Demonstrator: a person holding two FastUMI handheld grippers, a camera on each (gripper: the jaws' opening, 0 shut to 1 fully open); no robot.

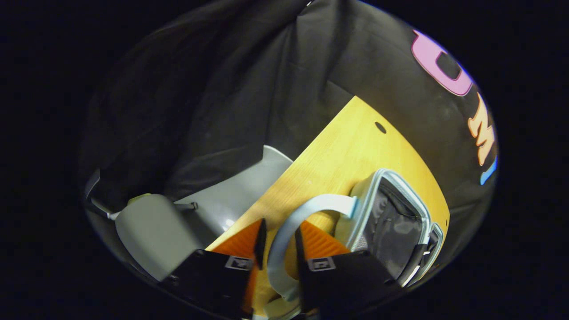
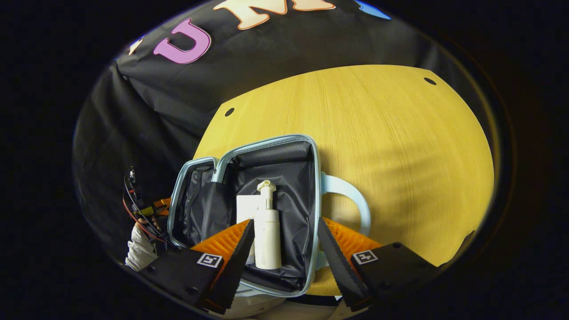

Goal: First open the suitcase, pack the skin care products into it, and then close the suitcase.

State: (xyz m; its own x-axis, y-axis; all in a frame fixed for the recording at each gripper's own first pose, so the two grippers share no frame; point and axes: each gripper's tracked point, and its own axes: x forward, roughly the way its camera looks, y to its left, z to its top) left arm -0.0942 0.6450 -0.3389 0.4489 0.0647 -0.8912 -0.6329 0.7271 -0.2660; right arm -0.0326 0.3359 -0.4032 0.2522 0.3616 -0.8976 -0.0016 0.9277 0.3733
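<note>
suitcase [image 2: 284, 178]: lying open on the table [image 2: 400, 146], dark lining facing up
bottle [image 2: 267, 231]: lying inside suitcase, pump pointing to its far wall; a white box [image 2: 245, 209] touching it on one side
handle [image 1: 284, 231]: arching off the suitcase rim, passing between left gripper's fingers
left gripper [image 1: 278, 235]: fingers sitting close on each side of the handle, contact unclear
right gripper [image 2: 284, 240]: hovering over the suitcase, fingers spread wide, gripping nothing
chair [image 1: 231, 200]: grey, sitting beside table

The yellow wooden counter [image 2: 400, 146] fills the frame's centre and right; 1 open suitcase [image 2: 284, 155] lies on its lower-left part.
</note>
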